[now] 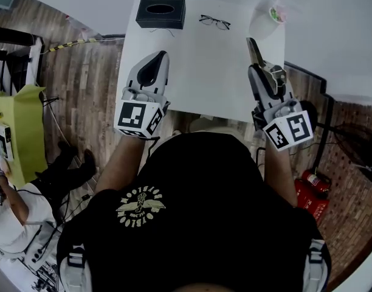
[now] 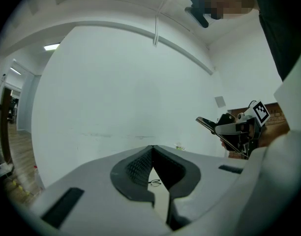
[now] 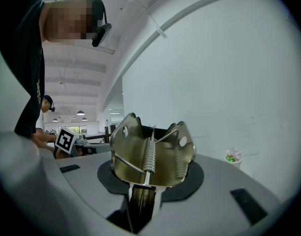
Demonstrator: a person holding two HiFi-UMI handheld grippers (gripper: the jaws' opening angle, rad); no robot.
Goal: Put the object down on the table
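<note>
Clip (image 3: 125, 154) of brassy metal (coiled spring (image 3: 149, 154)) in right gripper (image 3: 142, 195).

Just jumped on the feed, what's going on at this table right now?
A person stands at the white table with a gripper in each hand. The right gripper has its tongs closed on a brass-coloured metal spring clip and holds it in the air over the table's right side, not yet set down. The left gripper is empty, its tongs closed. A black tissue box, a pair of glasses and a small potted plant sit along the far edge.
</note>
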